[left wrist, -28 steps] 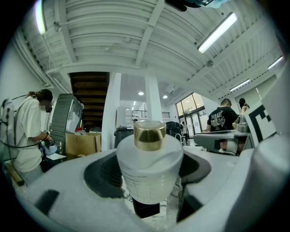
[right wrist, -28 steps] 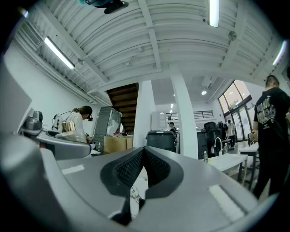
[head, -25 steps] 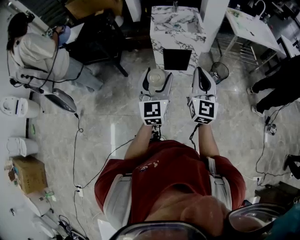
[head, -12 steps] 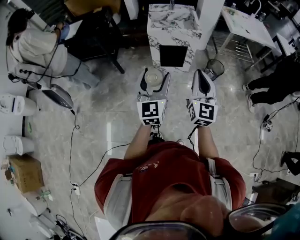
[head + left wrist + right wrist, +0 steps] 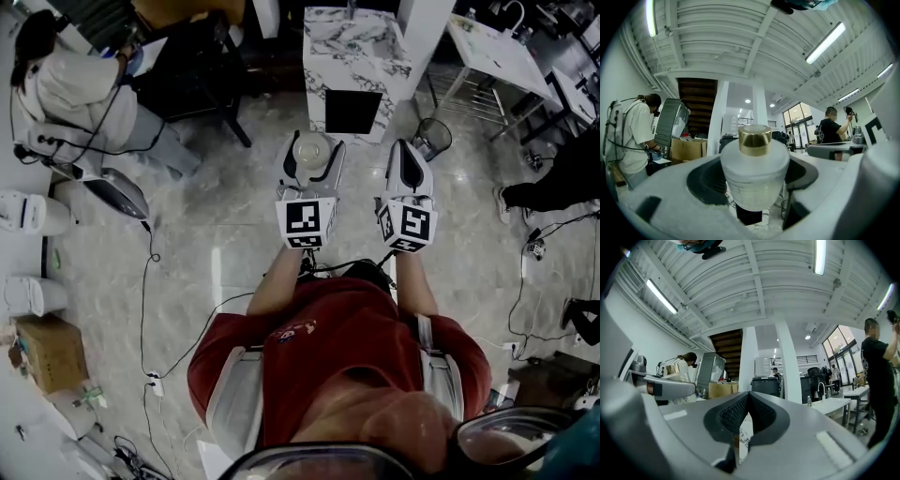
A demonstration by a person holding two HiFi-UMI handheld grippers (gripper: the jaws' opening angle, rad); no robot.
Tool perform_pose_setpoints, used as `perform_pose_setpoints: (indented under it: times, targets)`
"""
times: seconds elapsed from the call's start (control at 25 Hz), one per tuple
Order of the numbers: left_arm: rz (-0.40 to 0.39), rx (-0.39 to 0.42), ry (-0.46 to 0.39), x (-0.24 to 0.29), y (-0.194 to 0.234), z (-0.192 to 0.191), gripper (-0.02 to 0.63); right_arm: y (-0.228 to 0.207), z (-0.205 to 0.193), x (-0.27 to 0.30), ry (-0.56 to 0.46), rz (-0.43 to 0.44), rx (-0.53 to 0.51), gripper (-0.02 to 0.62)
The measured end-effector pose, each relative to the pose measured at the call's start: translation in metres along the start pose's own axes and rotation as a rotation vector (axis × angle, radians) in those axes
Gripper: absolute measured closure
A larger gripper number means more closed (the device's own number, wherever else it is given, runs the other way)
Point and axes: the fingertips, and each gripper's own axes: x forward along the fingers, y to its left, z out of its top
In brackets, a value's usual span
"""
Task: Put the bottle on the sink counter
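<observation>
A frosted white bottle [image 5: 754,176] with a gold cap [image 5: 754,139] stands upright between my left gripper's jaws, which are shut on its body. From the head view the bottle [image 5: 311,151] shows as a pale round top in the left gripper [image 5: 312,161], held over the floor. My right gripper [image 5: 410,161] hangs beside it, shut, with its dark pads [image 5: 749,414] touching and nothing between them. The marble sink counter [image 5: 354,52] stands ahead, beyond both grippers.
A wire waste bin [image 5: 433,141] stands right of the counter's foot. A white table [image 5: 497,52] is at the back right. A person in white [image 5: 66,103] sits at the left by a dark chair [image 5: 192,70]. Cables [image 5: 150,309] run across the floor.
The counter has shifted slightly in the head view between the frames. Both grippers hold the same pose, the bottle still in the left one.
</observation>
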Motion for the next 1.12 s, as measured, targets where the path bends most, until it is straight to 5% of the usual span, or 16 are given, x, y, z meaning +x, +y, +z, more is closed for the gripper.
perform_pose_setpoints:
  times: [0.56, 1.12]
  targets:
    - [-0.020, -0.001, -0.026, 0.029, 0.010, -0.003, 0.270, -0.001, -0.008, 0.032, -0.037, -0.009, 0.024, 0.594]
    - [-0.036, -0.008, -0.010, 0.125, 0.009, -0.007, 0.270, -0.046, -0.025, 0.112, 0.022, -0.018, -0.014, 0.594]
